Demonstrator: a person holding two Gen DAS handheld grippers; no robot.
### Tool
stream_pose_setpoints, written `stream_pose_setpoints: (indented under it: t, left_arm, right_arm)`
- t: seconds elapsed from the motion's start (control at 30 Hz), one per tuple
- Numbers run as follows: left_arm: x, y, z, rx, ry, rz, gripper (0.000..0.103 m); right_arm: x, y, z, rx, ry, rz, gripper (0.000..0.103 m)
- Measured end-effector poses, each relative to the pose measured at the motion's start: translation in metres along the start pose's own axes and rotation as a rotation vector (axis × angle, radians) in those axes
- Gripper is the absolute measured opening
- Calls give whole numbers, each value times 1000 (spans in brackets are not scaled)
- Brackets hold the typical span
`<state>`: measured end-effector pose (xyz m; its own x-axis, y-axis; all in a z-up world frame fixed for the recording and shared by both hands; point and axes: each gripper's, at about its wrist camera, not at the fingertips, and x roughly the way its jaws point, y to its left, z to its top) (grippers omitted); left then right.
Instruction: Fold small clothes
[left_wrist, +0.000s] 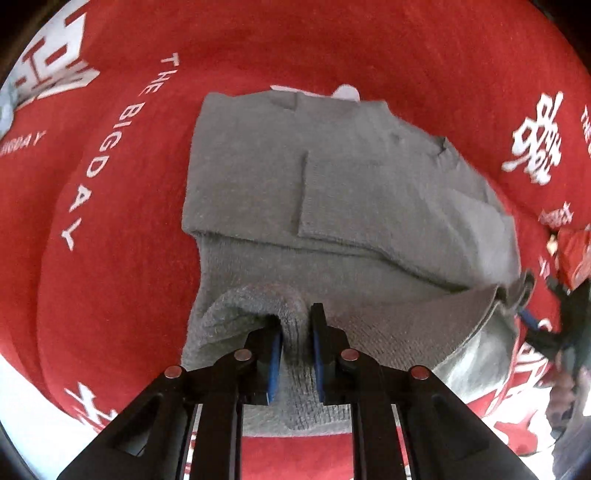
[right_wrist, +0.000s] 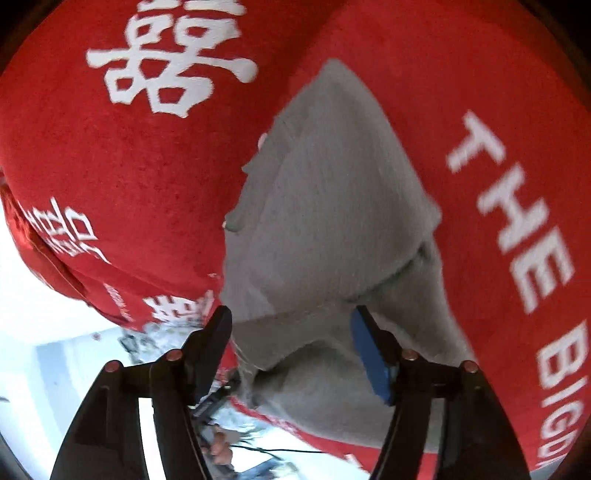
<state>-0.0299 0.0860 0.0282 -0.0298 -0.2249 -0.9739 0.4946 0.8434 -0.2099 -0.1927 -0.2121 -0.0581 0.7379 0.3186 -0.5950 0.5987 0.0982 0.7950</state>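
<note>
A grey knitted garment (left_wrist: 332, 184) lies partly folded on the red cloth (left_wrist: 122, 221), with a folded panel on top and its near edge raised. My left gripper (left_wrist: 296, 328) points steeply down and is shut on a ridge of that near edge, which fills the narrow gap between the blue pads (left_wrist: 276, 343). In the right wrist view the same garment (right_wrist: 325, 206) runs from the middle down to the fingers. My right gripper (right_wrist: 291, 321) stands open above its near corner, and neither pad presses on the knit.
The red cloth (right_wrist: 110, 166) carries large white characters (right_wrist: 166, 62) and the lettering "THE BIG DAY" (left_wrist: 92, 173). Its edge drops off at the lower left of the right wrist view, with a bright floor (right_wrist: 44, 332) and blurred clutter beyond.
</note>
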Motion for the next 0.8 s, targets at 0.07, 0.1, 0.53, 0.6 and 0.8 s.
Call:
stream_pose_setpoints:
  t: [0.07,0.1,0.53,0.6,0.8]
  left_arm:
    - [-3,-4,1,23,7,15,17]
    - [-5,-7,2,33,11,19,25]
    - [-28,-24,1,195,-39,273,97]
    - [-14,-25,4,206,-11,272,97]
    - [27,-26,27,236,11,260,97]
  right_arm:
    - [-2,9,3,-79,17,-84,71]
    - [-3,11,3,-112,24,-116,71]
    - [38,76,-57,-875,161,-609,72]
    - [53,74,-63,-960,168,-688,72]
    - [38,59,-2,-769,-13,-828,72]
